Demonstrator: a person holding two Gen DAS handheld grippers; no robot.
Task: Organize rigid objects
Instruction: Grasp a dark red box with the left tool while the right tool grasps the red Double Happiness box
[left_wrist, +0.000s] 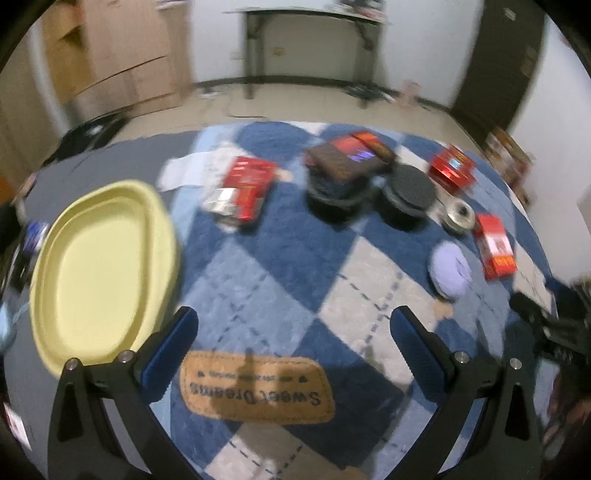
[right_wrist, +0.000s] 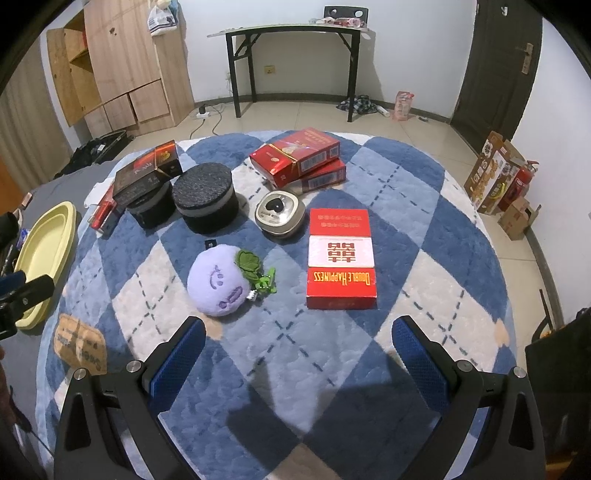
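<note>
On a blue and white rug (right_wrist: 332, 354) lie a red Double Happiness box (right_wrist: 341, 258), two stacked red boxes (right_wrist: 299, 158), a round metal tin (right_wrist: 279, 216), two black round boxes (right_wrist: 207, 201), one under a dark brown box (right_wrist: 146, 173), and a purple plush (right_wrist: 218, 280). A yellow tray (left_wrist: 103, 269) lies at the rug's left edge. My left gripper (left_wrist: 295, 332) is open and empty above the rug's label, next to the tray. My right gripper (right_wrist: 299, 339) is open and empty, short of the plush and the red box.
A wooden cabinet (right_wrist: 118, 66) and a black folding table (right_wrist: 295, 55) stand at the back wall, a dark door (right_wrist: 495, 66) at the right. Cardboard boxes and a fire extinguisher (right_wrist: 517, 184) stand on the floor to the right. Another red box (left_wrist: 247, 184) lies near the tray.
</note>
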